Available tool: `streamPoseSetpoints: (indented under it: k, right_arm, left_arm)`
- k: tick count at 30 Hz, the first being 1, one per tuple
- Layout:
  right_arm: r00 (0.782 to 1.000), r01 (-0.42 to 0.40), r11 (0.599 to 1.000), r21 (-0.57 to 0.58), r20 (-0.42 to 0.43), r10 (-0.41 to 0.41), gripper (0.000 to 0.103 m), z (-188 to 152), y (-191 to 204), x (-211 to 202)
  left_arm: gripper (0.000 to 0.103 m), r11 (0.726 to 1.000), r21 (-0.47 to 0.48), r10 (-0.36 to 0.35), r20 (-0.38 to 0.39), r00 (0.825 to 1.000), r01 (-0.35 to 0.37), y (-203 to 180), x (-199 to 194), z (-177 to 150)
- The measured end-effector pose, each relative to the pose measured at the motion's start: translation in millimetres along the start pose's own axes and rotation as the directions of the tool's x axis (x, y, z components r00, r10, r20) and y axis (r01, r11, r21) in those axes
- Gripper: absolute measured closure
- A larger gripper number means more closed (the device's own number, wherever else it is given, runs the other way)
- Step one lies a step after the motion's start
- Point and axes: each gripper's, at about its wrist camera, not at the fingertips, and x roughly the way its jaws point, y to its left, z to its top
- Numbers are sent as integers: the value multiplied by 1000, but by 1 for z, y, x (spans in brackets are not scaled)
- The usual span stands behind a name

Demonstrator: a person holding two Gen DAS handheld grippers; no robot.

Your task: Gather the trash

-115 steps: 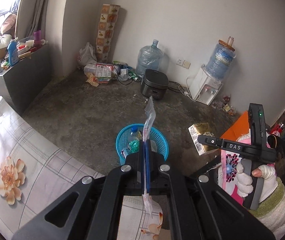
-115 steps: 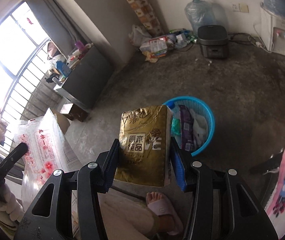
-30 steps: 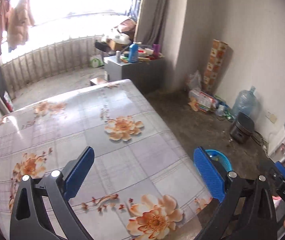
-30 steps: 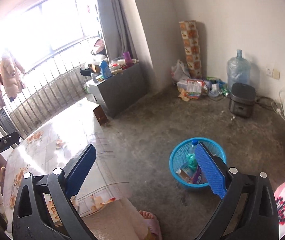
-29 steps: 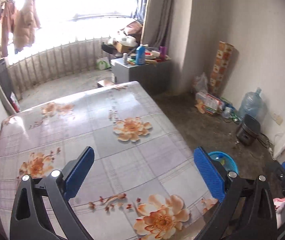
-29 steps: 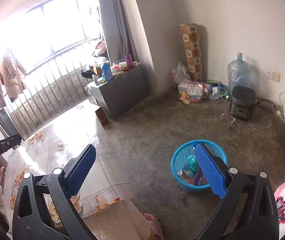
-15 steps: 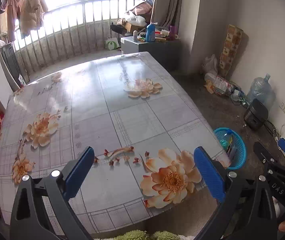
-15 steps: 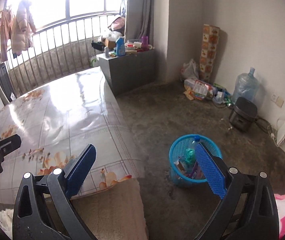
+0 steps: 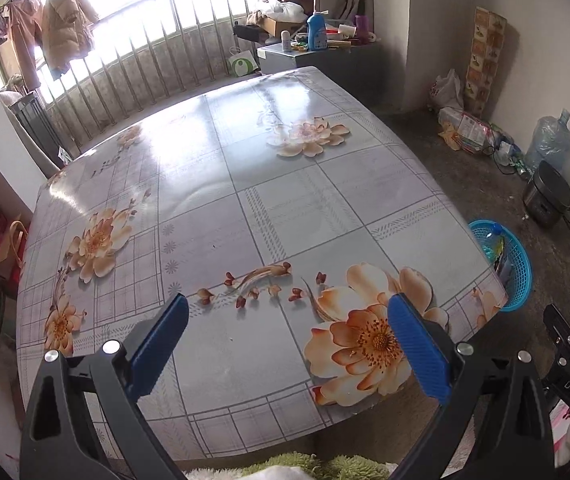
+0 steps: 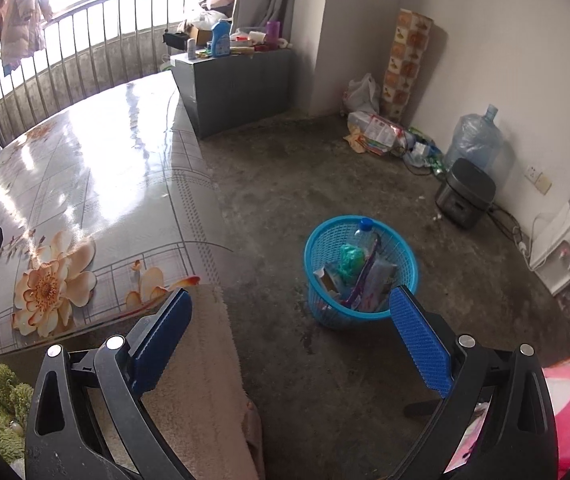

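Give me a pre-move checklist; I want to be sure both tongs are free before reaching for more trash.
1. Left tongs empty and open: ok, pads wide apart, nothing between them.
2. Right tongs empty and open: ok, same.
3. Basket upright on the floor: ok, it stands beside the table with a bottle and wrappers inside.
4. Room left in the basket: ok, contents sit mostly below the rim.
5. Trash left on the table: cannot tell; the visible top shows only the flowered cloth.
6. Next piece to pick: cannot tell; packets lie on the floor by the far wall, but whether they count is unclear.
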Motion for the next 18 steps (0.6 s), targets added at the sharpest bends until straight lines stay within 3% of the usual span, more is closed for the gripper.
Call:
streamPoseSetpoints:
  k: [18]
  right_arm:
    - [1000,5,1000,-15,-25,-6,8,-3,8,-2]
  left_arm:
    - [6,1000,-17,-7,-19,1000,7,7,5,0]
